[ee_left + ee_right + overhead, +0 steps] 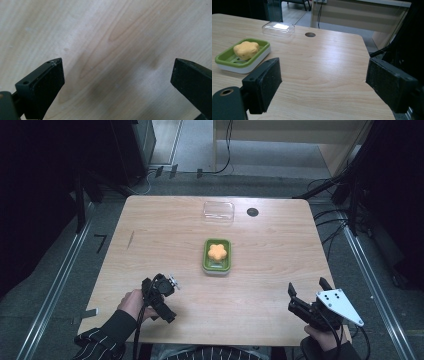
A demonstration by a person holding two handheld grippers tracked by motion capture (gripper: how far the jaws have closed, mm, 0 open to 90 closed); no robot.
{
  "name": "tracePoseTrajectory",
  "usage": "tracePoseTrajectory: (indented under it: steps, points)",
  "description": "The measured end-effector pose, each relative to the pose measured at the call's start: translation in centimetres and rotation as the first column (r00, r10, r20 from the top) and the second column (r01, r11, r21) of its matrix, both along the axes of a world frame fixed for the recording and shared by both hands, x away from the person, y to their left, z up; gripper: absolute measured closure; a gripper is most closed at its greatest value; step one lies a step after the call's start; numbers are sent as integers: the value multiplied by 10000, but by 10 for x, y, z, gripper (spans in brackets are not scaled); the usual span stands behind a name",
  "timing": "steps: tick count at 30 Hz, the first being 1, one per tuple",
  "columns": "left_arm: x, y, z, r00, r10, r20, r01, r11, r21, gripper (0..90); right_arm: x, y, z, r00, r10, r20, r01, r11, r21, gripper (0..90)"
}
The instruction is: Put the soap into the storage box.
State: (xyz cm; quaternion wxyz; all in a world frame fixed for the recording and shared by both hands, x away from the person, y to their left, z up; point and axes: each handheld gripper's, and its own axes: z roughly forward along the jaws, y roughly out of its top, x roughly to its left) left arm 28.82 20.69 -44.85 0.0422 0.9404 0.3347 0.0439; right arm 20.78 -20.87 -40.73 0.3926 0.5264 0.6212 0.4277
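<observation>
An orange flower-shaped soap [217, 252] [246, 50] lies in a green and white dish [207, 259] [225, 59] at the table's middle. A clear plastic lid [219, 211] [278, 28] rests further back. My left gripper [161, 296] [117, 77] is held low at the front left, tipped down at bare wood, its jaws wide open and empty. At the front right corner my right gripper [307, 289] [323, 82] stands open and empty, facing the dish from a distance.
A round dark hole [252, 212] [310, 34] sits in the wooden table [165, 235] near the lid. Cables and dark equipment stands ring the table on the floor. A wooden bench stands beyond the far edge.
</observation>
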Motion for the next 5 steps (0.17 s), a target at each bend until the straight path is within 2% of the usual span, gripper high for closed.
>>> tracePoseTrajectory:
  steps: [2, 5]
  points:
    - [1, -1, -2, 10000, 3, -76, -2, 9999, 159, 0, 0, -1, 0, 10000, -38, -8, 38, 10000, -1, 137]
    - [3, -4, -3, 10000, -78, -29, 79, 9998, 173, 0, 1, -1, -1, 10000, -47, -50, 47, 10000, 39, 137]
